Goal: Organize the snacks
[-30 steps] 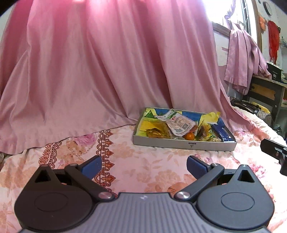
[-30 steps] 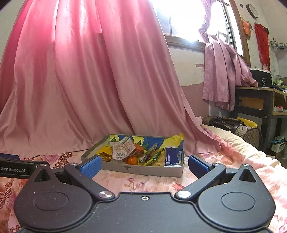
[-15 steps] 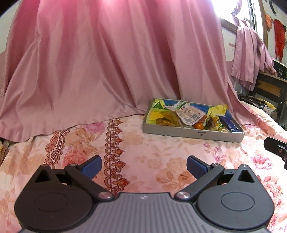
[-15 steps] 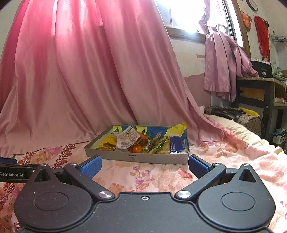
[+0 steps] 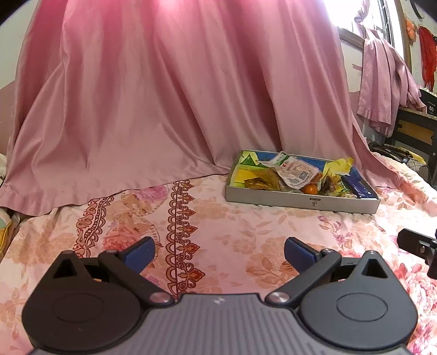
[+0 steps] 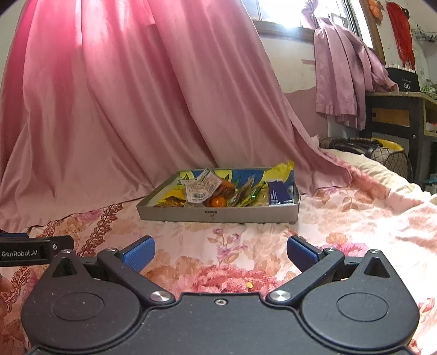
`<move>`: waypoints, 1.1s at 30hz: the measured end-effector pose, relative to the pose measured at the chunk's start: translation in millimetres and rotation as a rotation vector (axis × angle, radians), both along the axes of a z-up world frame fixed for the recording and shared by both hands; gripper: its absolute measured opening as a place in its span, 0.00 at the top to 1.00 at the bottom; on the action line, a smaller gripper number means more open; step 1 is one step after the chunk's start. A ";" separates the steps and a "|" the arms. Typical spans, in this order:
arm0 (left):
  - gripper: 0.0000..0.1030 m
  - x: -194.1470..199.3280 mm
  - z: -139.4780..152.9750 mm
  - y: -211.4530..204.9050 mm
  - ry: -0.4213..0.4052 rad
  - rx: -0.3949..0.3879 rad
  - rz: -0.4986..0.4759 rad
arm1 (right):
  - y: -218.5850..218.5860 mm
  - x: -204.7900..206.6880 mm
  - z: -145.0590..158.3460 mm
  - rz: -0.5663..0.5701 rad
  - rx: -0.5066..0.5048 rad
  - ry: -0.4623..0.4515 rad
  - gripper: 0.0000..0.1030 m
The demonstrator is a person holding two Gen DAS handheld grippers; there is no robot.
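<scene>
Right wrist: spread tongs (image 6: 218,252) well short of tray (image 6: 218,215).

Snack tray (image 5: 273,198) beyond gaping left gripper (image 5: 220,252)

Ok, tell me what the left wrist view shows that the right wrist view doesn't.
Only the left wrist view shows the open left gripper and a yellow-edged cloth at far left. Only the right wrist view shows the open right gripper and the window. Both show the snack tray with its small orange fruit on the floral bedspread.
</scene>
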State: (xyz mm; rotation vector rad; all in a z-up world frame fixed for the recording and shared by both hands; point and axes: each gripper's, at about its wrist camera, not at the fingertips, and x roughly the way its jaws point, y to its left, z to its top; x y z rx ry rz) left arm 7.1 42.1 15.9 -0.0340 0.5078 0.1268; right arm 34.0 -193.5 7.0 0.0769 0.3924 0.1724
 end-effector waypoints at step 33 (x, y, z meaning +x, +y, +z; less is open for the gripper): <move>0.00 -1.5 -1.9 -2.9 0.005 -0.001 -0.014 | -1.8 2.2 -3.5 -0.001 0.015 0.022 0.01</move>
